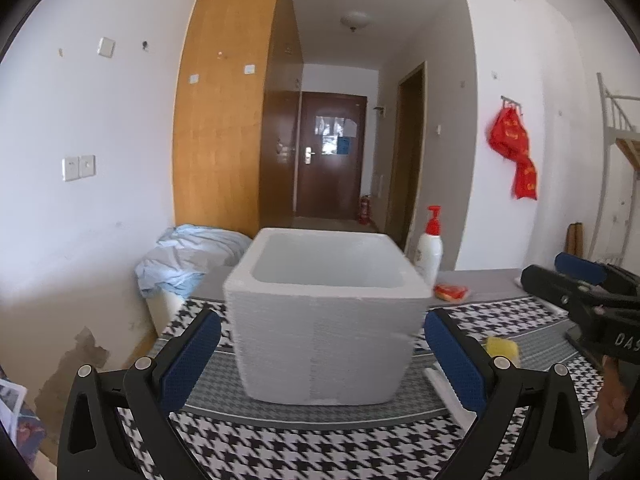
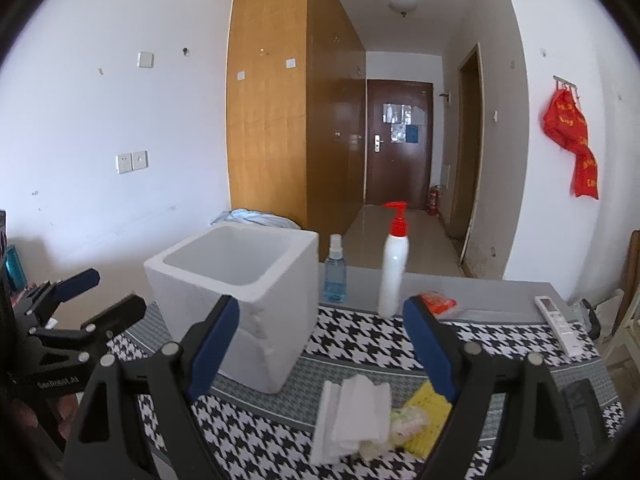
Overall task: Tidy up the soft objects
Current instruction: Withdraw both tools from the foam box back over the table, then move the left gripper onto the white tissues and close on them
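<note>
Both grippers held above the near edge of a table (image 2: 500,308) under a houndstooth cloth (image 2: 360,340), nothing between the fingers of either. Left gripper (image 1: 322,354) spread wide, facing a white foam box (image 1: 326,320) standing upright on the cloth toward the left side, open top up; interior mostly hidden from both views. Right gripper (image 2: 320,344) likewise spread wide, aimed over a small pile of soft things near the front edge, to the right of the box: folded white cloths (image 2: 356,412), a yellow sponge (image 2: 426,412) touching them on the right, and a pale crumpled bit (image 2: 408,420) lying between the two. Along the far edge: blue spray bottle (image 2: 334,276) just beside the box's far right corner, white pump bottle (image 2: 394,264) with a red head next to it, a red packet (image 2: 438,304) further right. White remote (image 2: 560,324) near the right edge. Blue bedding (image 1: 188,260) heaped beyond the far left corner.
</note>
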